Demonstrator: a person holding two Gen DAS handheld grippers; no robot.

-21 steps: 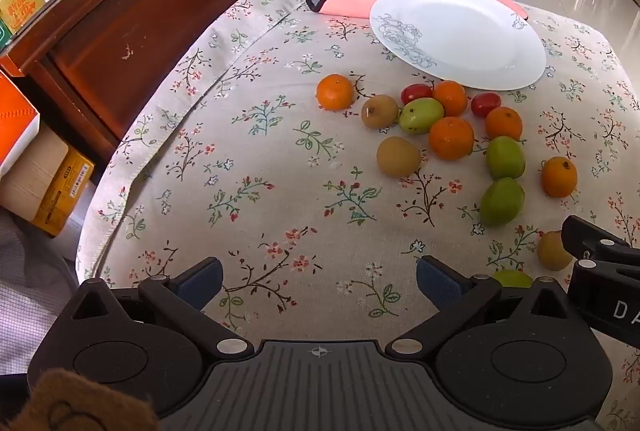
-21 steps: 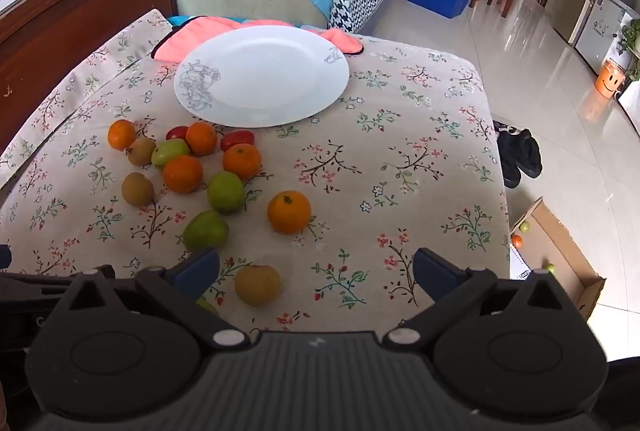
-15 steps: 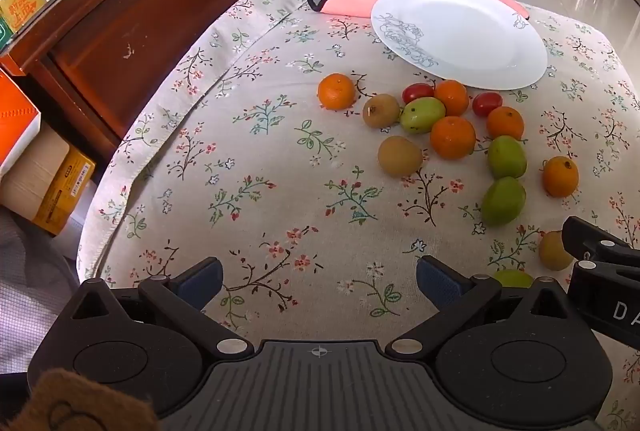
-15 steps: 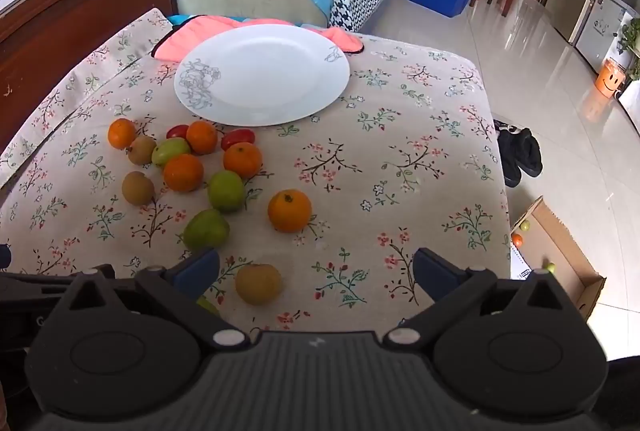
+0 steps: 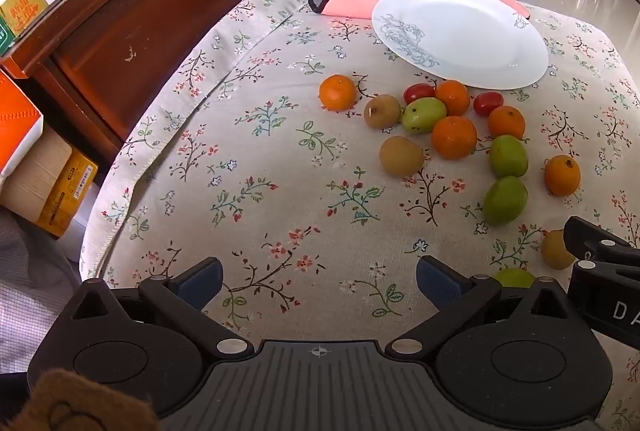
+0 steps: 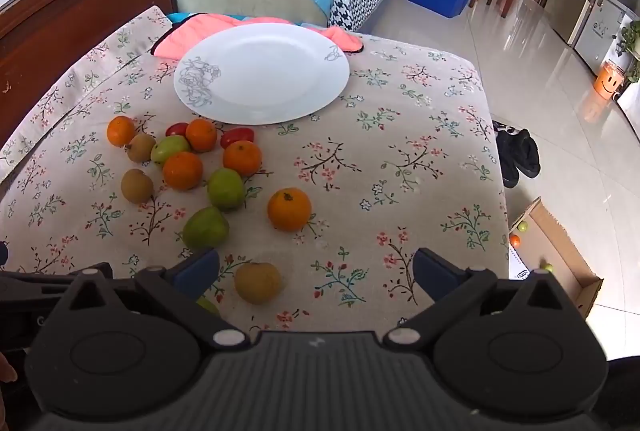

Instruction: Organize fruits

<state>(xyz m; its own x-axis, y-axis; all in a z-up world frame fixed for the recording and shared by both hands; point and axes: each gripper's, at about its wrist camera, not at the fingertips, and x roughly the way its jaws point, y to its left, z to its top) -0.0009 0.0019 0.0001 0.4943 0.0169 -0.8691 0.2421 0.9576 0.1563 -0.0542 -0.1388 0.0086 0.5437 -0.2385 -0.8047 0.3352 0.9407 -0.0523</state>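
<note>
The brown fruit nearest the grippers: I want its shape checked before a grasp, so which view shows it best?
The right wrist view: the brown fruit lies whole and unobstructed between the open fingers. In the left wrist view the same fruit sits at the right edge, partly hidden behind the right gripper's black frame.

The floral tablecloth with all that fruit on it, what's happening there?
A person holds two black grippers, left gripper and right gripper, above the floral tablecloth, both open and empty. Small oranges, green fruits, brownish fruits and red cherry tomatoes lie loose in front of the empty white plate. No sorting is visible yet.
</note>
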